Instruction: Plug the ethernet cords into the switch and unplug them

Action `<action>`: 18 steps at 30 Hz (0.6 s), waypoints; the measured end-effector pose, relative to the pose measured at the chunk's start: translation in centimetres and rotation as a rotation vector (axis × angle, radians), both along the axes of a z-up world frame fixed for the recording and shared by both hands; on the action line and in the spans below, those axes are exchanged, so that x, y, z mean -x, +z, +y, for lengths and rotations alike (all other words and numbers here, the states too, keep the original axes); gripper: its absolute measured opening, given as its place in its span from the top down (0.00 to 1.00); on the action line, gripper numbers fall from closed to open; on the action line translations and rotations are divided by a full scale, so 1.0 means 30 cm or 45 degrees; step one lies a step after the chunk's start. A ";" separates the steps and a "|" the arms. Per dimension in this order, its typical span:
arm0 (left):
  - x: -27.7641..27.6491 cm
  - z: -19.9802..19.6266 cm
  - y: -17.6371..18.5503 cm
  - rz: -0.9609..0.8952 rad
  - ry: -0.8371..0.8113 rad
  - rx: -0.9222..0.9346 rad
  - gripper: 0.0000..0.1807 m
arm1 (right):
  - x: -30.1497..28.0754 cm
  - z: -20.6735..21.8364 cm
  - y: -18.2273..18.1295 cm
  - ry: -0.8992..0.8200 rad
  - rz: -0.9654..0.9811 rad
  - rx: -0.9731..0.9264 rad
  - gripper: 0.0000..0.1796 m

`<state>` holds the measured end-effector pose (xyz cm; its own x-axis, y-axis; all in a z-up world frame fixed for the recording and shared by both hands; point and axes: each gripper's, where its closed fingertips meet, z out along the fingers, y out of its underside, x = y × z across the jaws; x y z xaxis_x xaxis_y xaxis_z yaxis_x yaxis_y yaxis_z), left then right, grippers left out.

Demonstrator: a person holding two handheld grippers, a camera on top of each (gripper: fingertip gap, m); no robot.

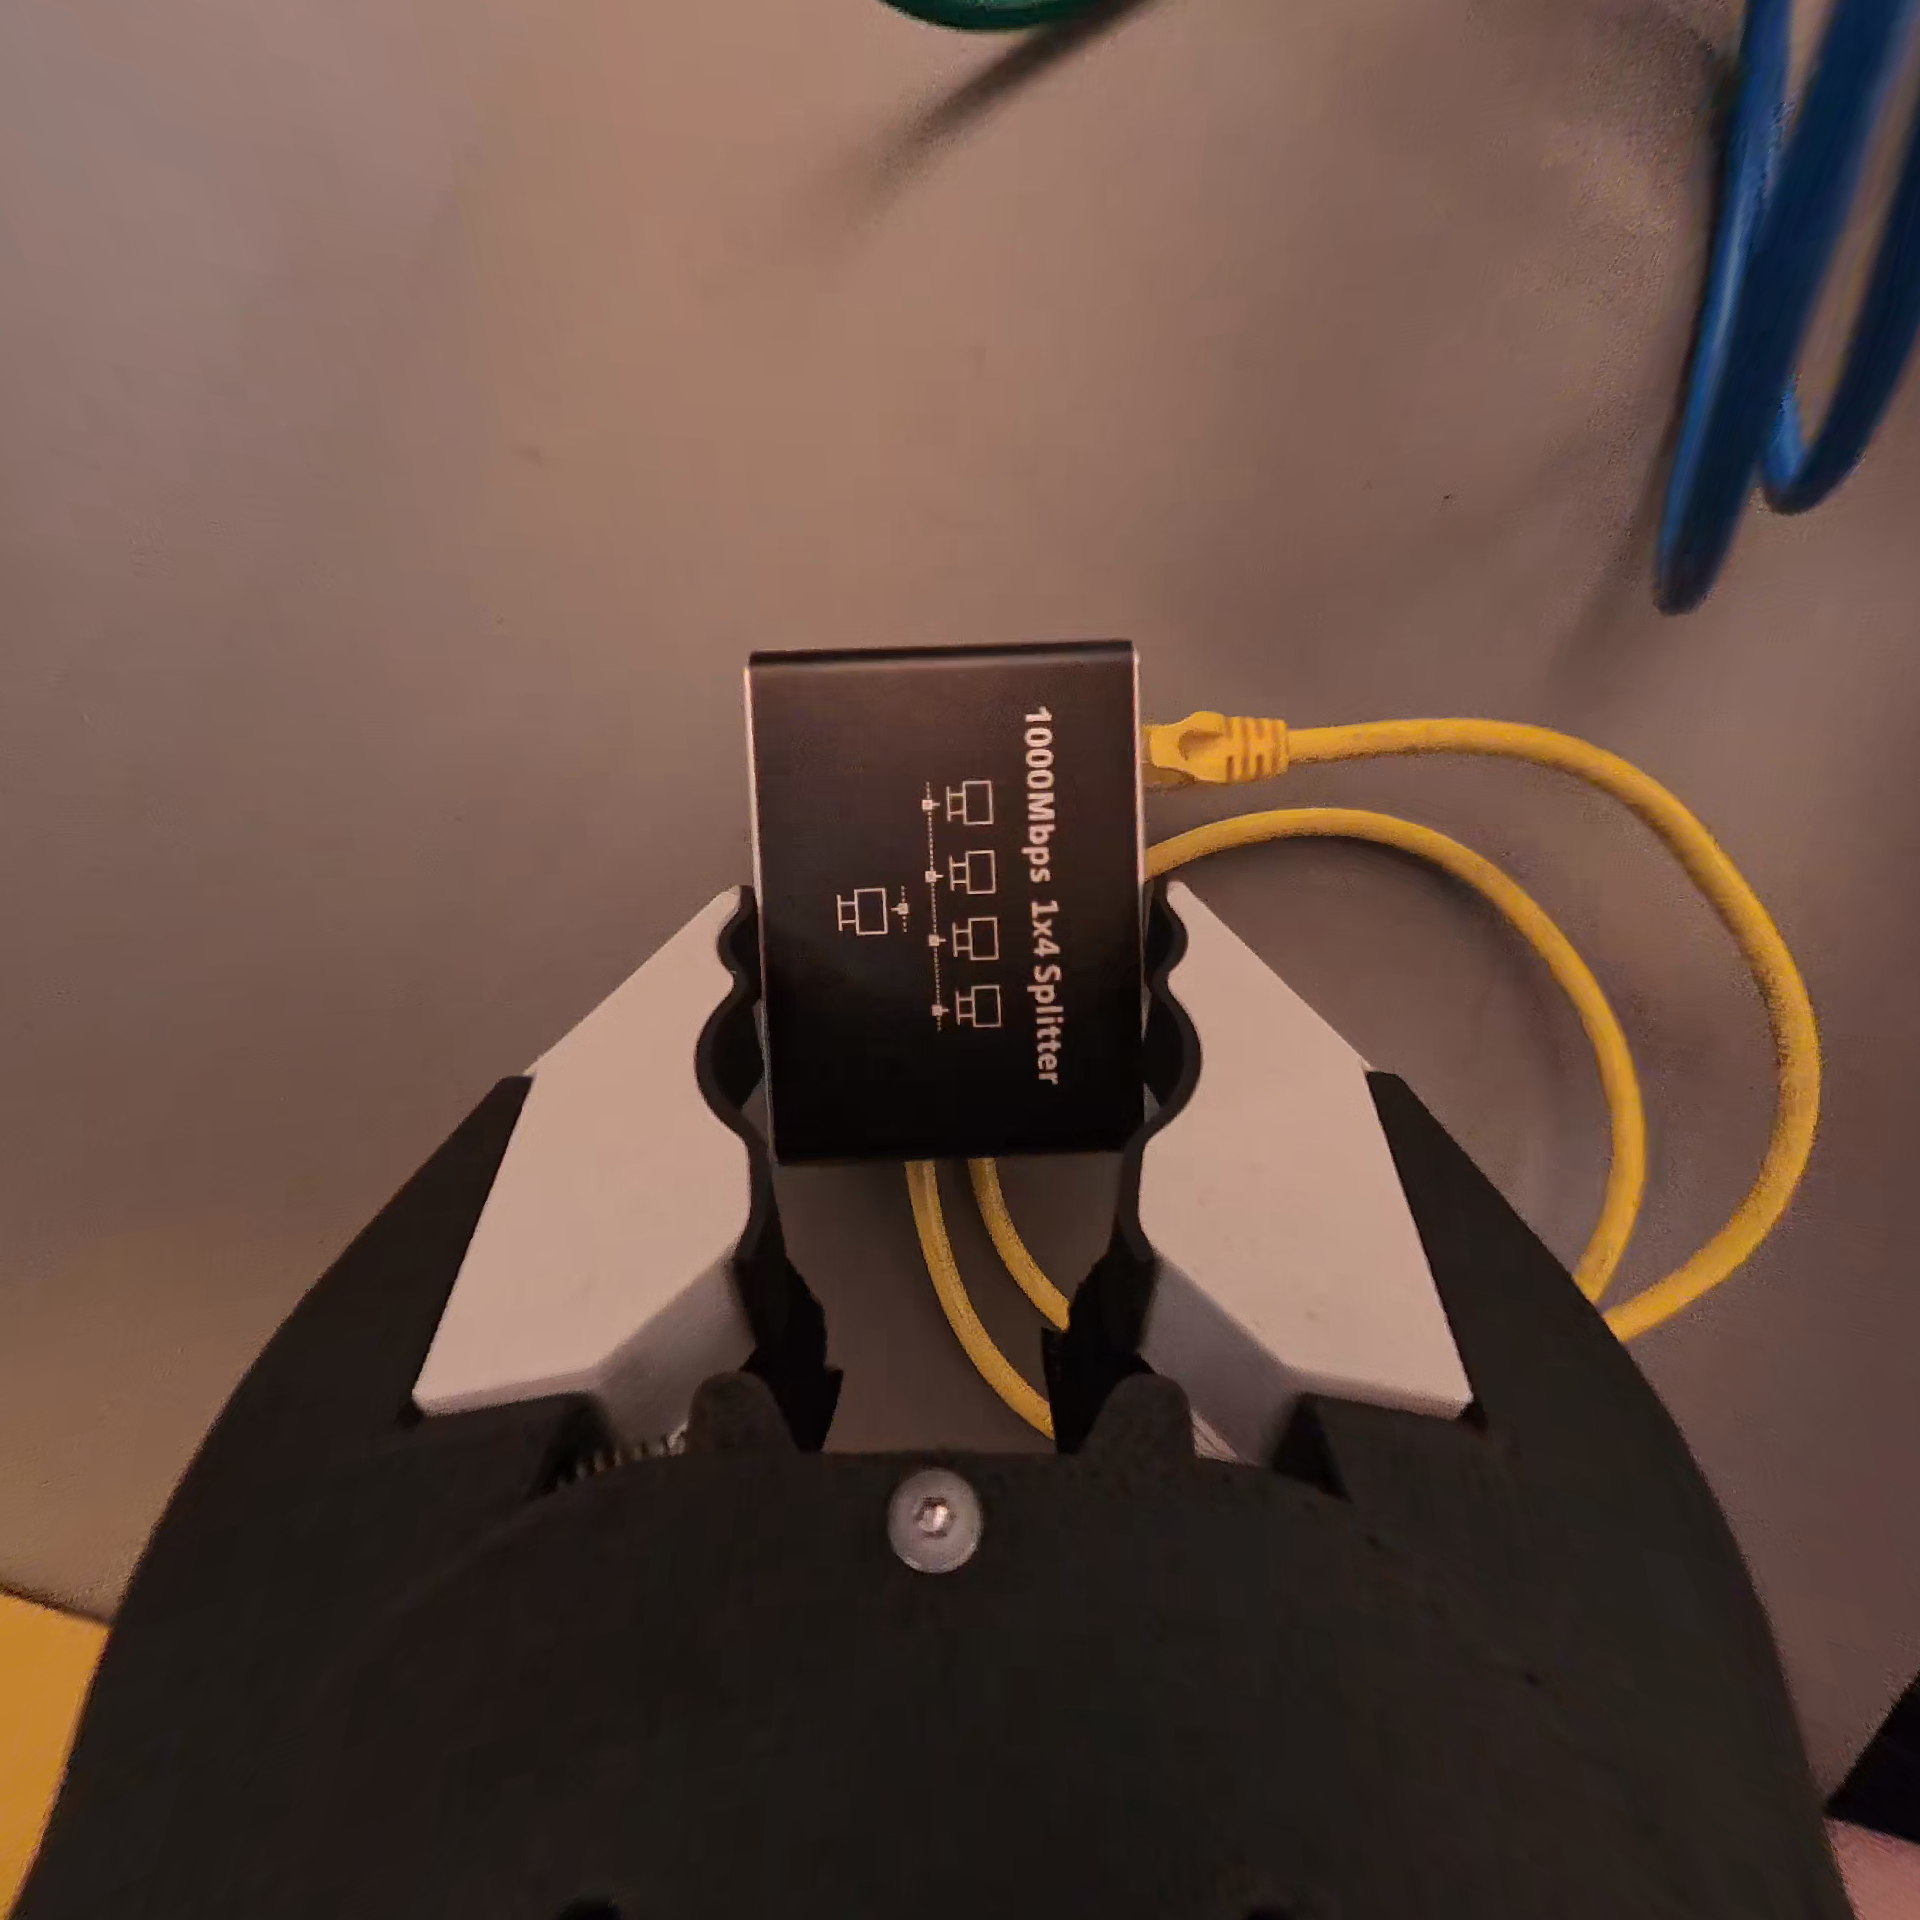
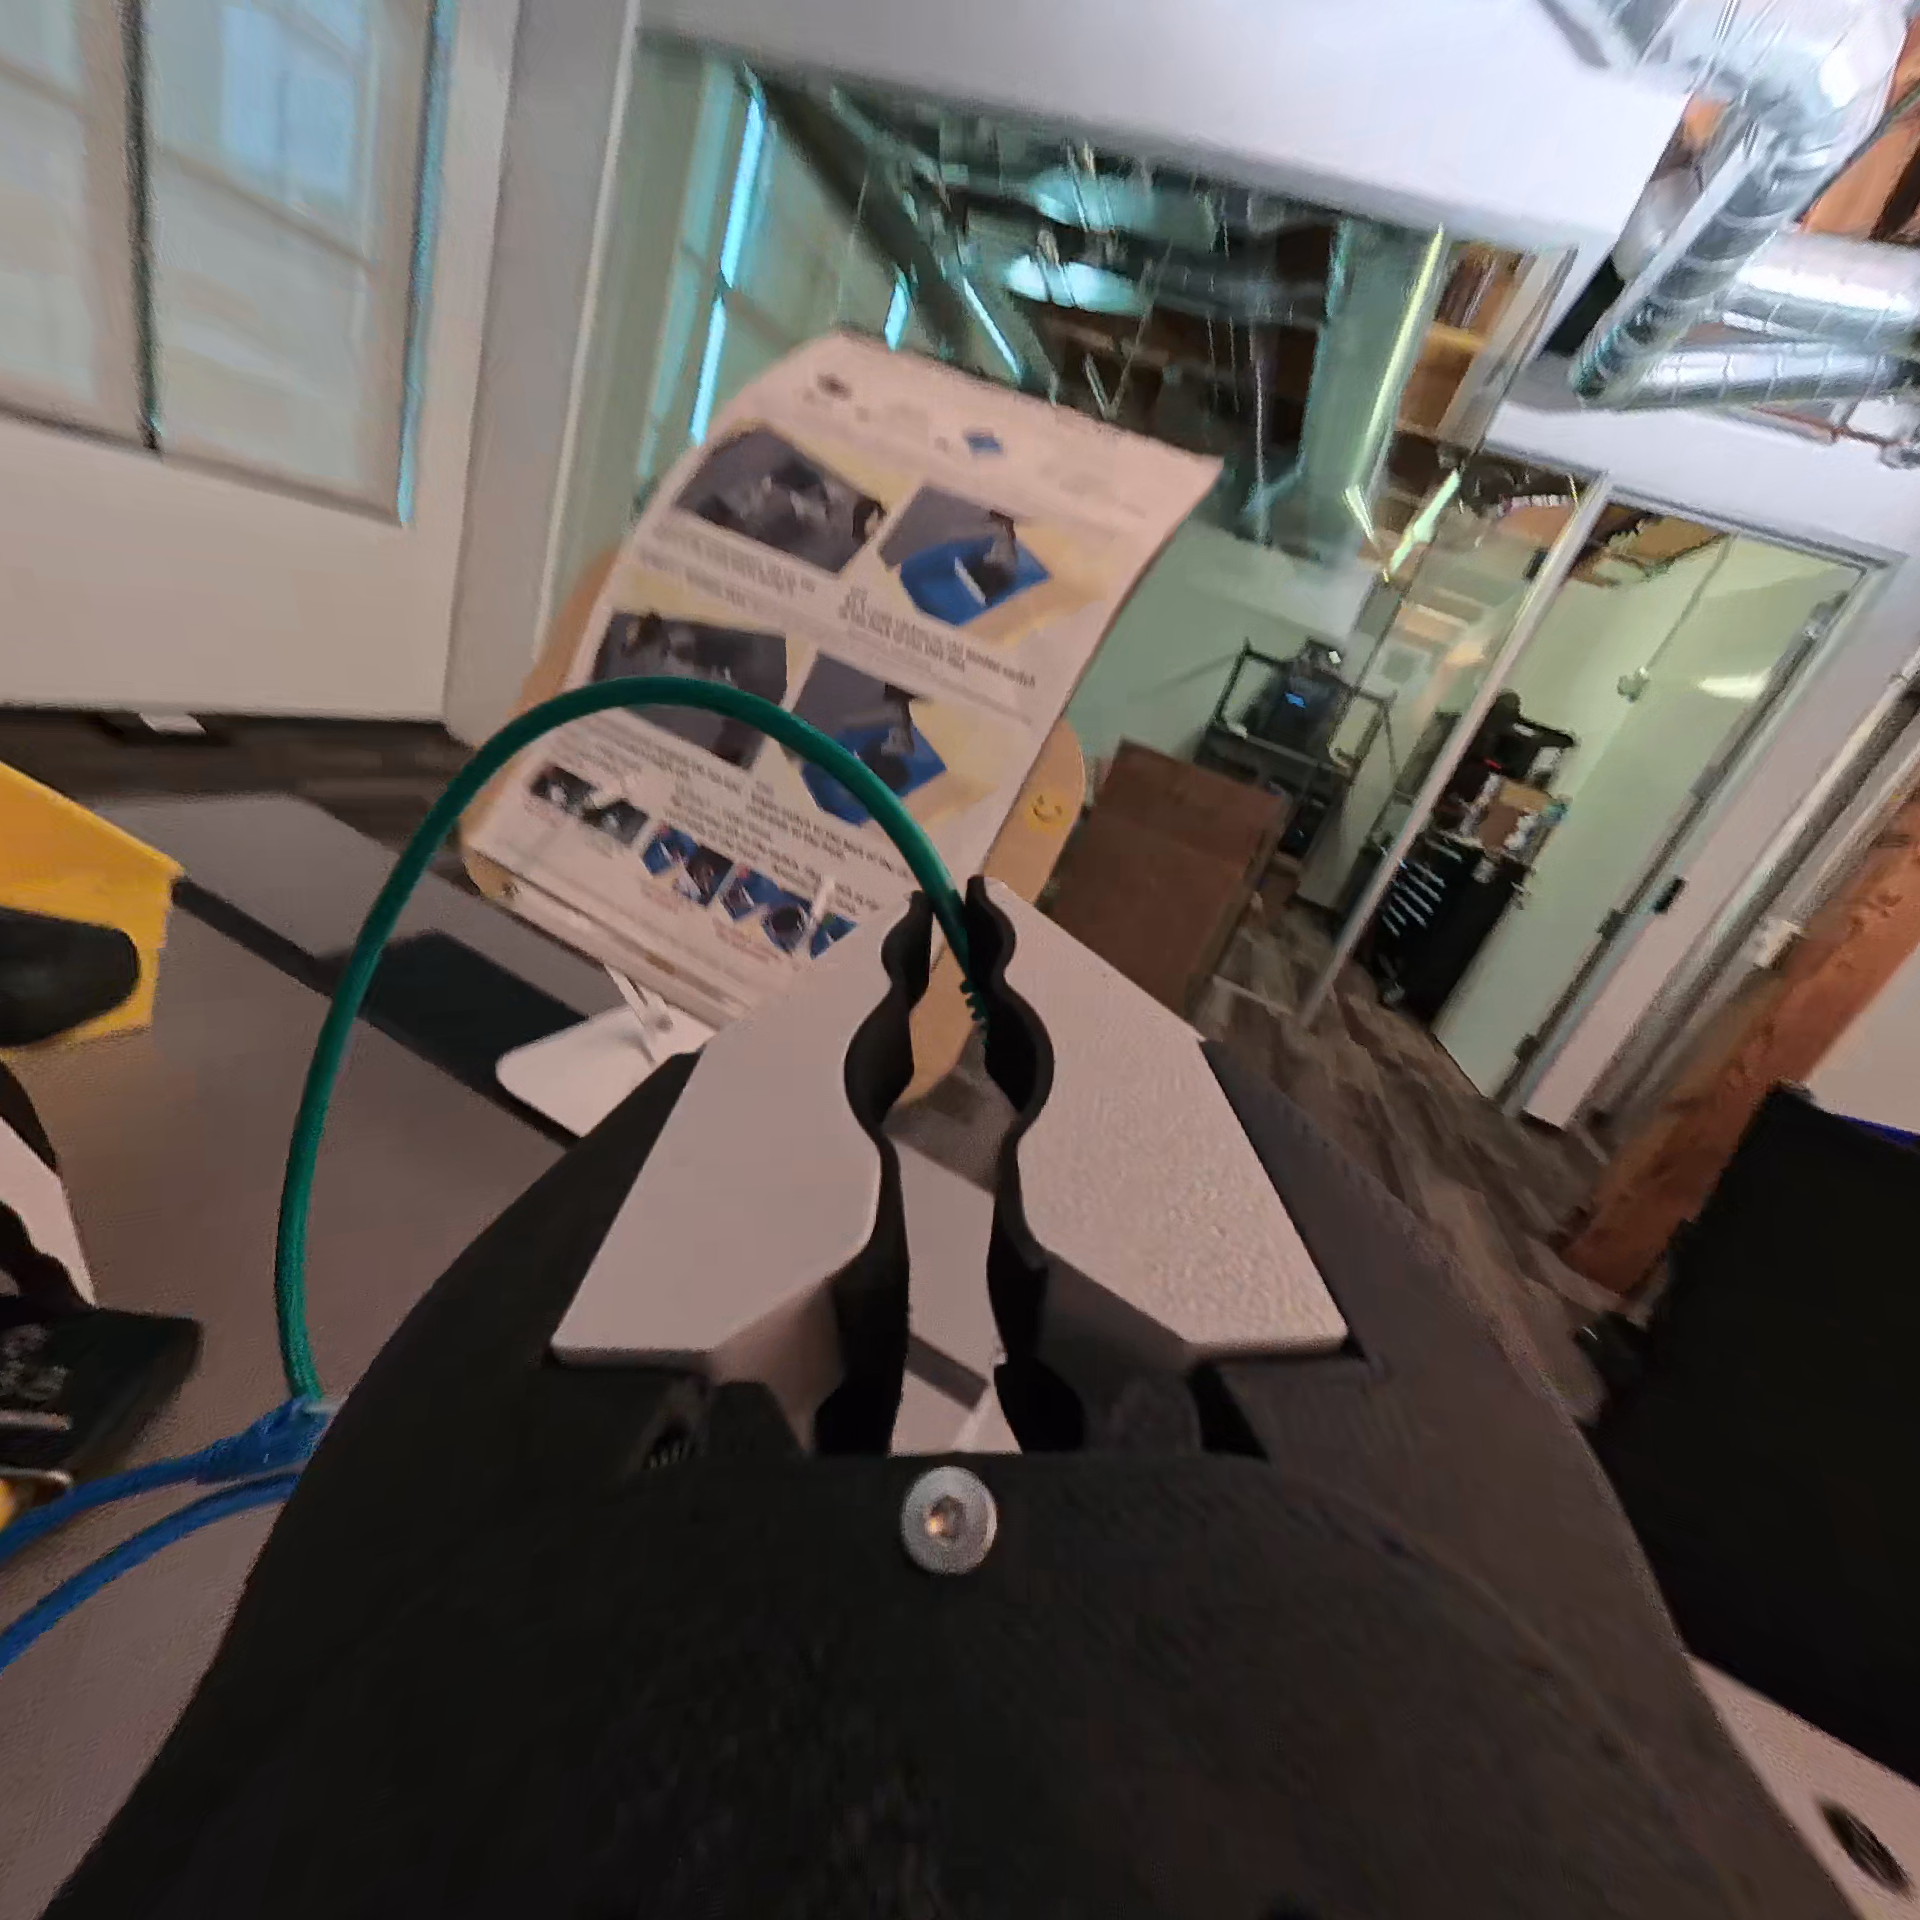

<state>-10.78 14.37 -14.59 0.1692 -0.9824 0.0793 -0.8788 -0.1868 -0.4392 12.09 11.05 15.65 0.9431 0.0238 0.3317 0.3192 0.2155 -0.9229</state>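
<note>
My left gripper is shut on a small black switch box with white markings and holds it over the grey table. A yellow ethernet cord is plugged by its yellow connector into the box's right side and loops round under the box. My right gripper is shut on a green ethernet cord near its ribbed boot, raised above the table. The green cord arcs left and down to the table. Its plug is hidden between the fingers.
A blue cord lies coiled at the upper right of the left wrist view and at the lower left of the right wrist view. A yellow bin and an instruction sheet on a stand are on the table. A dark box is at right. There is about 35 cm between the tips of the two grippers.
</note>
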 end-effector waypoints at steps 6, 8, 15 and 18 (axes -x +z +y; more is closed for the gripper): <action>-0.009 -0.016 -0.014 -0.075 -0.070 0.011 0.59 | 0.062 -0.103 0.113 0.346 0.183 -0.258 0.97; 0.005 -0.030 -0.035 -0.043 -0.090 0.054 0.56 | 0.057 -0.123 0.131 0.416 0.251 -0.302 0.97; 0.042 -0.009 0.107 -0.173 -0.043 -0.008 0.53 | 0.067 -0.223 0.193 0.906 0.530 -0.435 0.97; 0.082 0.015 0.243 -0.323 0.012 -0.097 0.55 | 0.154 -0.289 0.201 1.325 0.642 -0.416 0.97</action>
